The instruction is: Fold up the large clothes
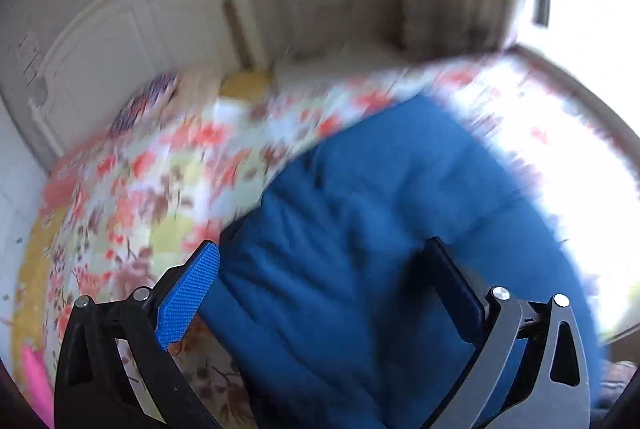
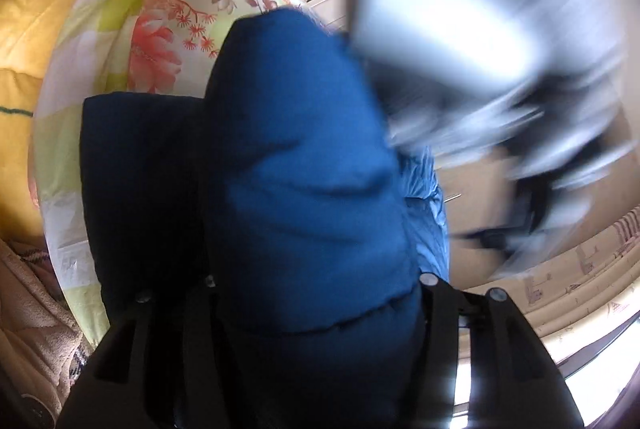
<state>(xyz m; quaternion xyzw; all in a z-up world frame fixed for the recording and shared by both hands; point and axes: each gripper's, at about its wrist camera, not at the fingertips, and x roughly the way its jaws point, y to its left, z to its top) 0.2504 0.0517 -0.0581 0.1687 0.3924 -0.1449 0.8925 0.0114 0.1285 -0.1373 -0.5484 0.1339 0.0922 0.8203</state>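
The left gripper [image 1: 320, 285] stood wide apart, grasping nothing, its blue pads [image 1: 188, 293] straddling the padded blue garment [image 1: 380, 197] that lay ahead of it on the floral bedspread [image 1: 152, 169]. The right gripper [image 2: 316, 289] was buried in the same blue garment [image 2: 304, 149], which bulged up between its fingers; whether it was clenched could not be told. Beyond it passed a blurred grey shape [image 2: 480, 29], unidentifiable. Judging by this, the left should have closed on an edge squarely, taking both layers, before any lifting.
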